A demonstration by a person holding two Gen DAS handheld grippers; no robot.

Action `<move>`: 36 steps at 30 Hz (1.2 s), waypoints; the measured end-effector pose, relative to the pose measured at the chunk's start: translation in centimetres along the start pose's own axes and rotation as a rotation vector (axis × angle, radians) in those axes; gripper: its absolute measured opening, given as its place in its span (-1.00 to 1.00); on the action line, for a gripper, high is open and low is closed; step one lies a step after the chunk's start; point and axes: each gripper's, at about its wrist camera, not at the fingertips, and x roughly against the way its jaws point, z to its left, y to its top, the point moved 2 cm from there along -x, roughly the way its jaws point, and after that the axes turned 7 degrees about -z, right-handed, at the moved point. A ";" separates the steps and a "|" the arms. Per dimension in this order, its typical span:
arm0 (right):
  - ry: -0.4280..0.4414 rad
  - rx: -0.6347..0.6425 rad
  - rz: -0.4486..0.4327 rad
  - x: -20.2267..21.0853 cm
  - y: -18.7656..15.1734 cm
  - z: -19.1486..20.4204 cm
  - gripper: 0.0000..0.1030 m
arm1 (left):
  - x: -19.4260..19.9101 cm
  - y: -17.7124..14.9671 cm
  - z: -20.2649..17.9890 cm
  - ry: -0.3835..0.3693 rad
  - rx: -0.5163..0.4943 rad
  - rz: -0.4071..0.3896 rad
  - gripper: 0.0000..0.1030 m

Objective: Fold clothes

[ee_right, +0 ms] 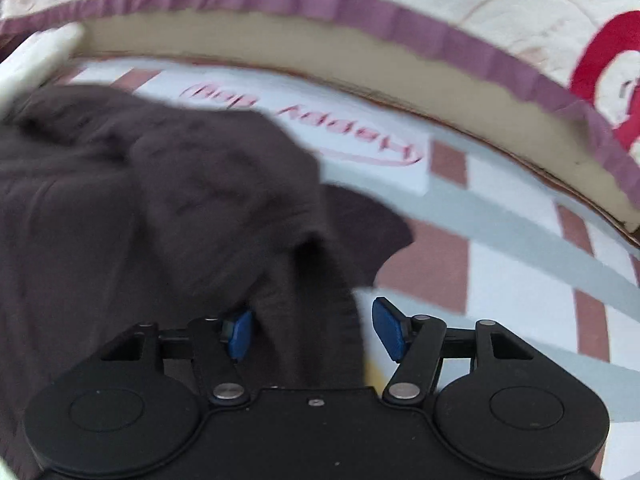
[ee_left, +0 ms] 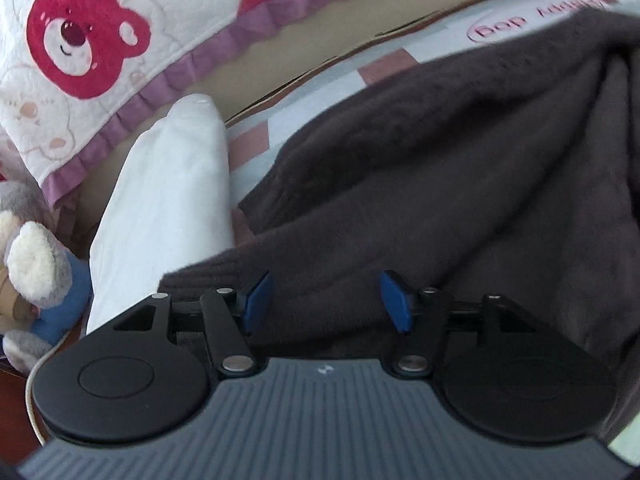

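A dark brown fleecy garment [ee_left: 420, 168] lies rumpled on the checked bed sheet [ee_left: 320, 92]. My left gripper [ee_left: 326, 300] is open, its blue pads apart, right over the garment's near hem. In the right wrist view the same garment [ee_right: 140, 200] fills the left side, and a fold of it runs between the pads of my right gripper [ee_right: 312, 328], which is open. That view is blurred by motion.
A white folded cloth or pillow [ee_left: 168, 200] lies left of the garment. A quilt with red bears [ee_left: 100, 40] and a purple frill hangs behind. A plush toy [ee_left: 32, 272] sits far left. Bare checked sheet [ee_right: 520, 280] shows at the right.
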 end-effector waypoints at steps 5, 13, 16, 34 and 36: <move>0.101 -0.174 0.027 -1.4 0.2 -2.2 0.34 | -0.2 -1.0 -0.1 0.018 0.018 -0.014 0.44; 0.219 -0.121 -0.093 0.3 0.5 -1.8 -0.81 | -3.3 0.4 -0.7 0.056 -0.036 0.040 0.23; 0.194 -0.140 -0.208 2.7 1.2 -2.6 -0.84 | -3.6 1.8 -1.2 0.058 -0.028 0.047 -0.88; 0.002 -0.629 -0.079 -3.5 2.2 -15.9 -0.29 | -3.4 11.8 6.4 0.401 0.278 -0.189 -0.23; 0.051 -0.744 -0.070 -3.7 1.0 -17.1 -0.24 | -2.9 9.6 5.7 0.348 0.318 -0.147 -0.19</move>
